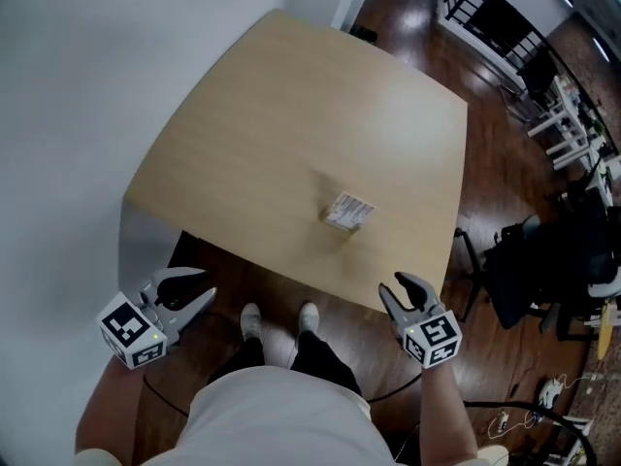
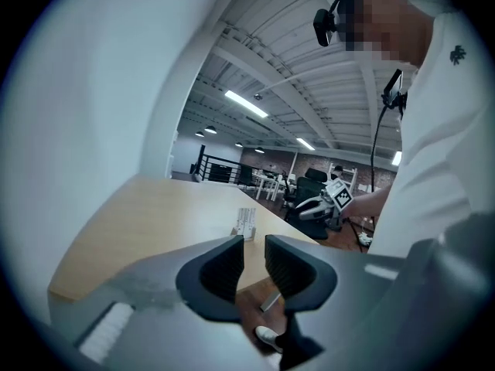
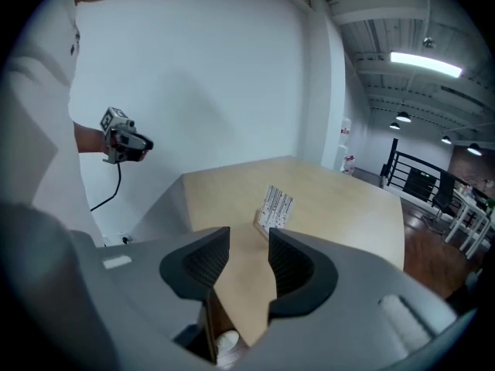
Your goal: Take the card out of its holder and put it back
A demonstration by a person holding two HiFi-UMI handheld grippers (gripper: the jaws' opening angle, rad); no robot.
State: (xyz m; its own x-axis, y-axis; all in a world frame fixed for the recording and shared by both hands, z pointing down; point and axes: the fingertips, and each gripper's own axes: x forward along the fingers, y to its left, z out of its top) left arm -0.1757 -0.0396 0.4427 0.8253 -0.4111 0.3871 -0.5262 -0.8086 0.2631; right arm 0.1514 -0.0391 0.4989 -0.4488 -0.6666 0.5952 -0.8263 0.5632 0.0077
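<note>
A white printed card (image 1: 349, 208) stands upright in a small wooden holder (image 1: 341, 225) on the light wooden table (image 1: 291, 115), near its front edge. Both grippers hang below that edge, off the table. My left gripper (image 1: 206, 284) is at the lower left, open and empty. My right gripper (image 1: 391, 284) is at the lower right, closer to the card, also open with nothing between its jaws. In the left gripper view the card (image 2: 246, 221) stands beyond the parted jaws. In the right gripper view the card (image 3: 277, 205) stands just past the jaws, over the table's corner.
A white wall (image 1: 78, 85) runs along the table's left side. A black office chair (image 1: 543, 260) stands on the dark wooden floor to the right, with white tables (image 1: 572, 124) and a black railing behind it. The person's feet (image 1: 281, 320) are by the table's front edge.
</note>
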